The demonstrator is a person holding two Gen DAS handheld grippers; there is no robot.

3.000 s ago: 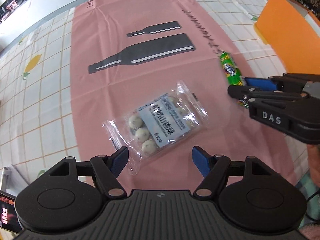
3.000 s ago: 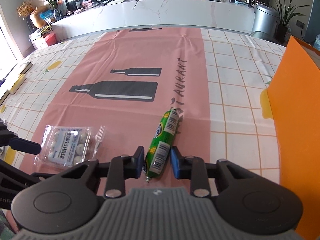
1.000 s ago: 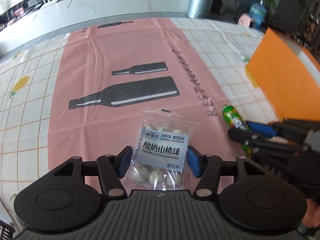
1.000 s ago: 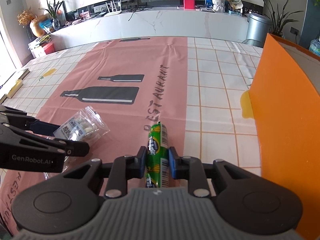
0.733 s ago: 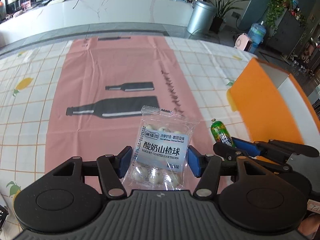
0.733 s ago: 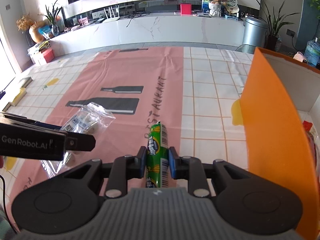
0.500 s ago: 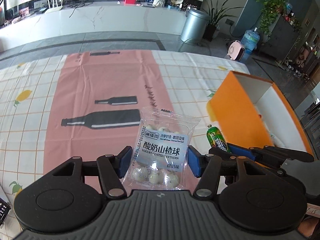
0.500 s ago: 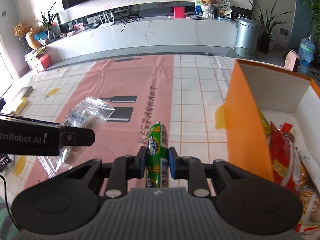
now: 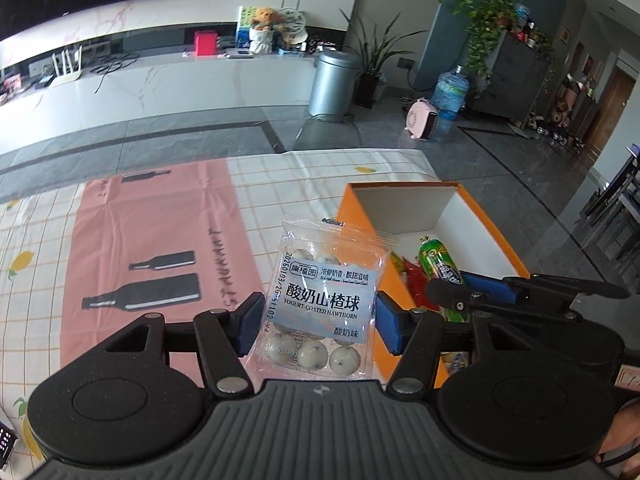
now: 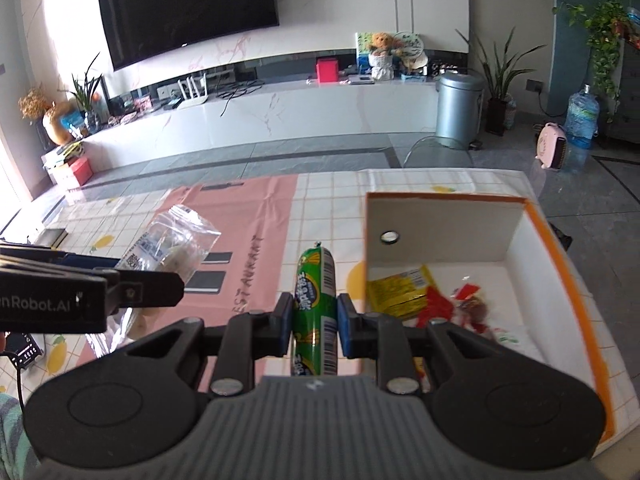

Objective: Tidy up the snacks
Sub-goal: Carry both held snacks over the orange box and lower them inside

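My left gripper (image 9: 318,318) is shut on a clear bag of yogurt-coated hawthorn balls (image 9: 324,300), held up above the table. My right gripper (image 10: 314,320) is shut on a green sausage stick (image 10: 314,300), also lifted off the table. In the left wrist view the right gripper (image 9: 468,294) with the sausage stick (image 9: 438,262) hangs over the orange box (image 9: 492,232). In the right wrist view the left gripper (image 10: 120,280) with the bag (image 10: 172,244) is at the left, and the box (image 10: 556,256) lies just right of the sausage.
The box holds a yellow packet (image 10: 396,290) and red wrappers (image 10: 460,306). A pink runner with bottle prints (image 9: 156,248) covers the checked tablecloth (image 9: 36,240). A small dark device (image 10: 26,354) lies at the table's left edge. Beyond the table are floor, a bin and a low cabinet.
Both grippers have risen from the table with their snacks and swung right toward the orange box, whose inside has come into view. Neither grip has changed.
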